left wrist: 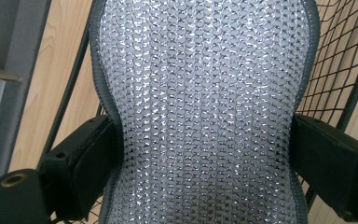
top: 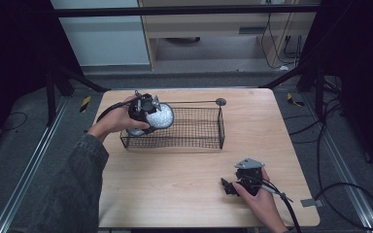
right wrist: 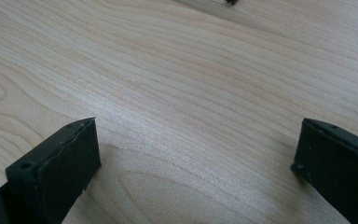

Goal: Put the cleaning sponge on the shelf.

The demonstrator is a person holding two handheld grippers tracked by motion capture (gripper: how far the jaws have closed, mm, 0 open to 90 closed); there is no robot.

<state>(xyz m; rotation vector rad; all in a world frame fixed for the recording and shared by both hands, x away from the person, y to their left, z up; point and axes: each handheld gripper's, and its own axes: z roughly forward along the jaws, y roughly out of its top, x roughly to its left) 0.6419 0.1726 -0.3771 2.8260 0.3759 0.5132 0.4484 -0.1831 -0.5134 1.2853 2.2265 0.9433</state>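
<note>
We pinch the silvery woven-mesh pad [left wrist: 200,112] in our left gripper [top: 143,108] over the black wire basket [top: 199,141]; next, presumably, lowering it in. Our right gripper [top: 229,187] rests spread on the wooden table [right wrist: 191,93].

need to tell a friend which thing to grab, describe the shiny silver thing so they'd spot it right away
Start at the wooden table and find the black wire basket near its far edge. At the basket's left end, the left hand-held gripper pinches a flat silvery mesh pad with a grey stitched border. It is the one glittering thing there.
</note>
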